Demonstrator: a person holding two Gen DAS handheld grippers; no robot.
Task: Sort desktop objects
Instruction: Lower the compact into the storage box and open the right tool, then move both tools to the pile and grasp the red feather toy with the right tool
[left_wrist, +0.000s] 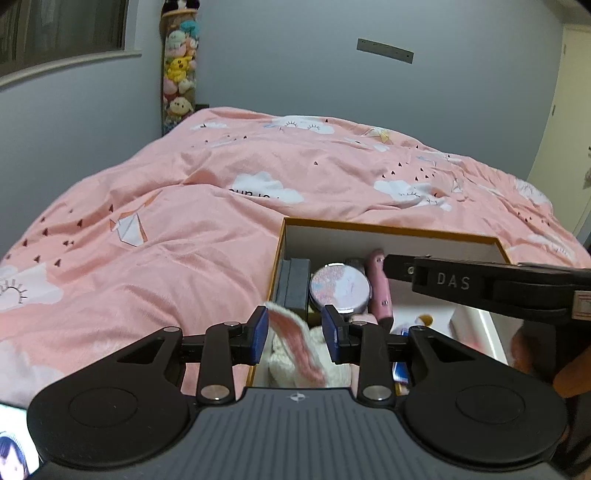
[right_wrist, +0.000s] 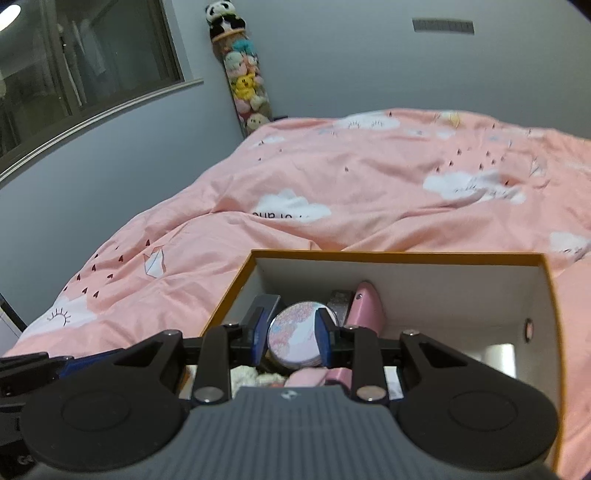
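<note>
An orange-rimmed box with white walls lies on the bed. In it are a dark grey case, a round patterned tin, a pink device and a white plush with a pink ear. My left gripper hovers over the box's near left corner, open, with the plush ear between its blue pads but not pinched. My right gripper is open above the box. The tin shows in the gap beyond its pads, resting in the box. One of its fingers reaches in from the right.
A rumpled pink duvet covers the bed around the box. A tall tube of plush toys stands in the far corner under a window. A lit screen peeks in at lower left. A person's hand is at right.
</note>
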